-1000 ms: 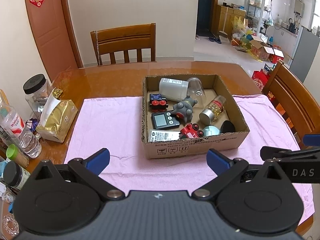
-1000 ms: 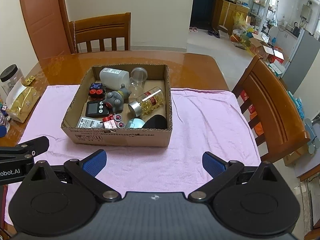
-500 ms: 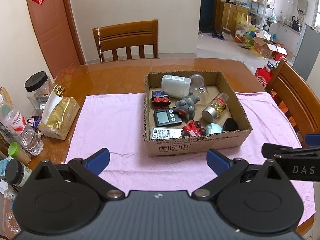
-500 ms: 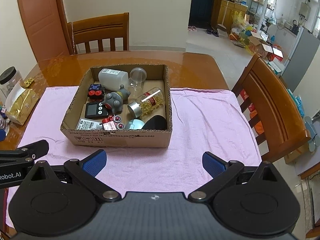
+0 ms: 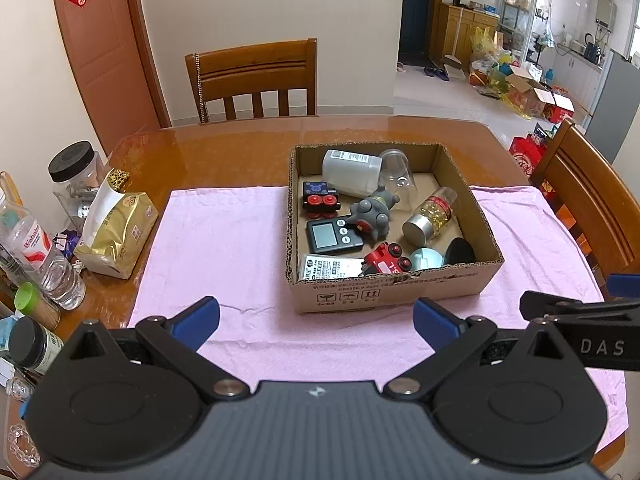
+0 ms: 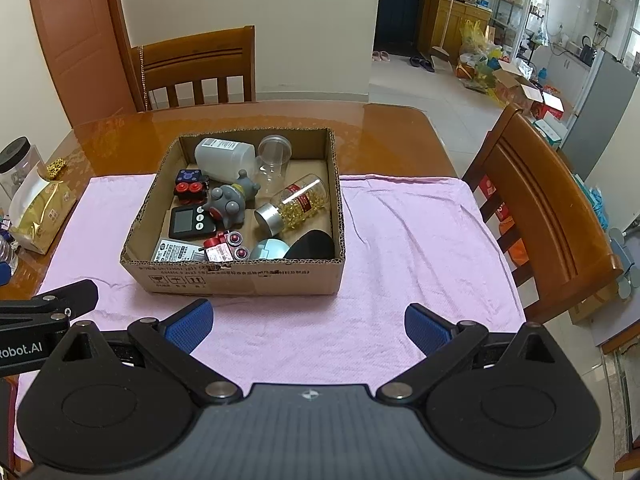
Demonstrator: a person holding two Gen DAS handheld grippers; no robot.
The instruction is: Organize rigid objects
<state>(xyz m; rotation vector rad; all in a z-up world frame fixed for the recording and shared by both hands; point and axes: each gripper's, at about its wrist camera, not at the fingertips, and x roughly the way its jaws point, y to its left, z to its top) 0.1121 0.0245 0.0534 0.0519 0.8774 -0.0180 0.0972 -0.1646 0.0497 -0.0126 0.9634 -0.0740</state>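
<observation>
The right gripper (image 6: 307,326) hangs over a pink cloth (image 6: 400,248) with its blue-padded fingers (image 6: 188,326) spread wide and nothing between them, while part of the left gripper (image 6: 48,312) juts in at the left edge, too little of it visible to tell how its jaws stand. Ahead on the cloth sits an open cardboard box (image 6: 240,278) holding a white bottle (image 6: 224,156) on its side, a clear cup (image 6: 274,160), a capsule bottle (image 6: 298,204), a grey toy (image 6: 232,204), a black timer (image 6: 188,222), a red toy car (image 6: 226,246) and a black pouch (image 6: 312,246). The cloth covers a wooden table (image 6: 380,136) with a wooden chair (image 6: 548,216) at its right side.
</observation>
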